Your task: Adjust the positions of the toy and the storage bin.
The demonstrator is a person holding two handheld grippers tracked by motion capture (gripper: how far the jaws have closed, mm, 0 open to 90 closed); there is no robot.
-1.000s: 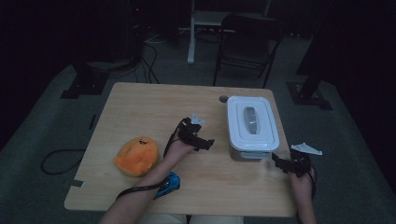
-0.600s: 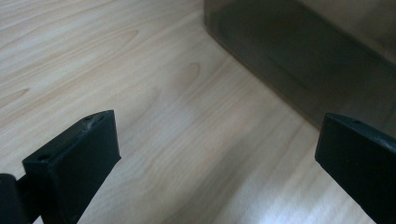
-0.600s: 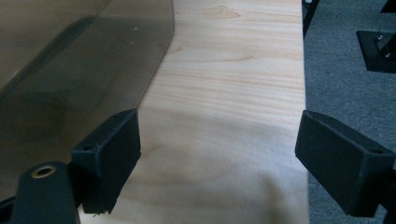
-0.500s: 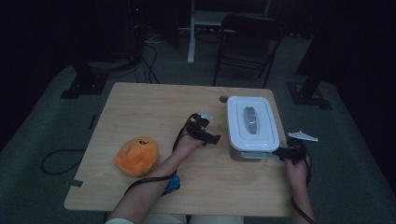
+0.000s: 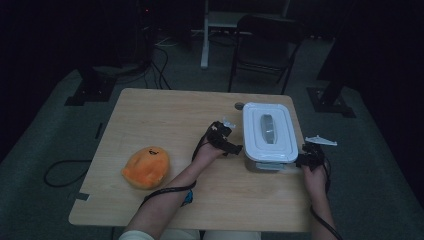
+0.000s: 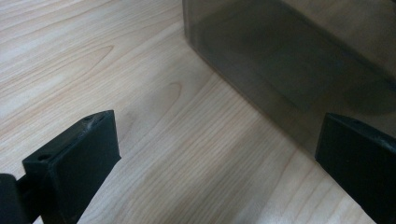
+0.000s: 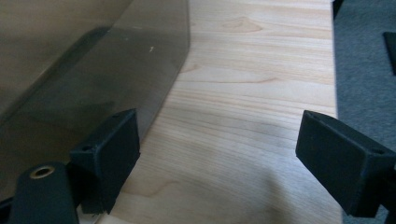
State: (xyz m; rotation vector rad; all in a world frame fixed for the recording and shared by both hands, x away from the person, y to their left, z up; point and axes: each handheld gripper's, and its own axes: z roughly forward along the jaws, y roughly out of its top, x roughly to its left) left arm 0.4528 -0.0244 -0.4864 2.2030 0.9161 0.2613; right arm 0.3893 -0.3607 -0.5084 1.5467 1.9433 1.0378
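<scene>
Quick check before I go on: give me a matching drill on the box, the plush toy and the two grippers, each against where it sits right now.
Things:
1. box
2. plush toy
3. left gripper
4. right gripper

Places:
A. open, at the box's near right corner
B. alone on the table's left part
C. open, against the box's left side
D. right part of the table, white lid on

Pairs: 1-D, 2-B, 3-C, 4-A
</scene>
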